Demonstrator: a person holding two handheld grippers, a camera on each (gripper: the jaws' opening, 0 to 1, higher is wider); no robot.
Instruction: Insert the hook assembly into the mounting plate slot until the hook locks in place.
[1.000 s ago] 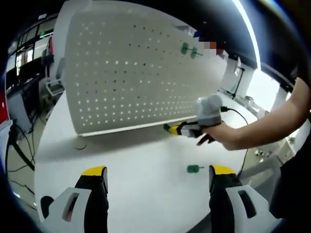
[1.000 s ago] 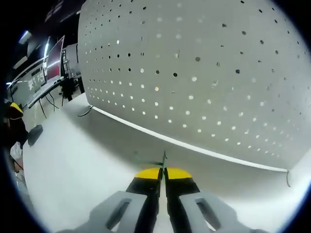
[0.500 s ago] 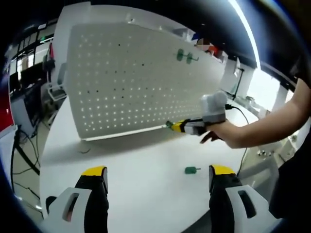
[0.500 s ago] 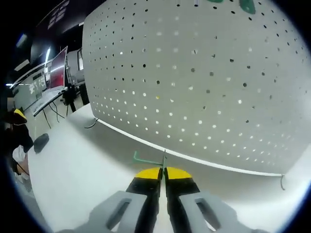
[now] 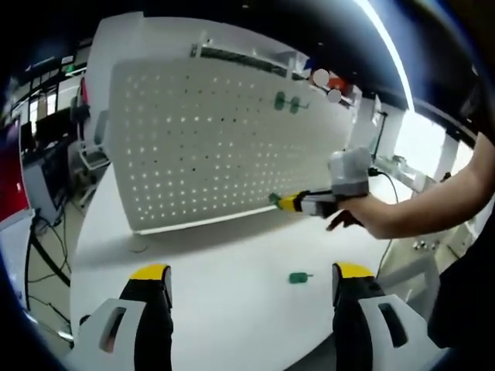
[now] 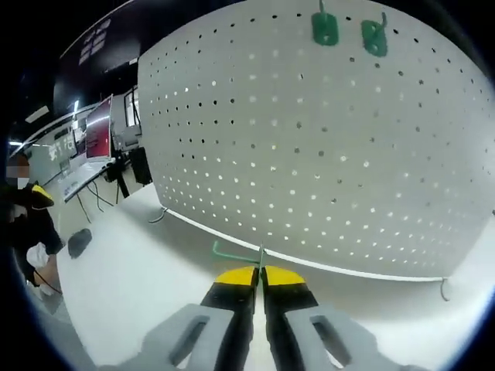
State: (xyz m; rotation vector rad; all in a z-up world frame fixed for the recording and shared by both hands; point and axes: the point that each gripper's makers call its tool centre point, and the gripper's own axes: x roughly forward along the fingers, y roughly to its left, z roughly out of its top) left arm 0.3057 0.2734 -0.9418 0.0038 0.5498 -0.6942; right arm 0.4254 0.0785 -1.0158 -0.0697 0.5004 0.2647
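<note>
right gripper point(image 5: 280, 202) holds a green hook point(image 5: 274, 199) near the pegboard point(image 5: 209, 139).

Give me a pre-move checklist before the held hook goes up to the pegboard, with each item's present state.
1. Grip on the hook: ok. The right tongs are shut on the green hook, whose bent wire sticks out to the left of the tips.
2. Pegboard ahead of the tongs: ok, it stands upright with open holes facing them.
3. Hook clear of the board: ok, it is not yet touching it.
4. Holes already taken: two green hooks hang near the top edge.
5. Spare hook: ok, lying on the white table.
6. Left tongs: ok, open and empty.
7. Hook tip lined up with a hole: cannot tell.
</note>
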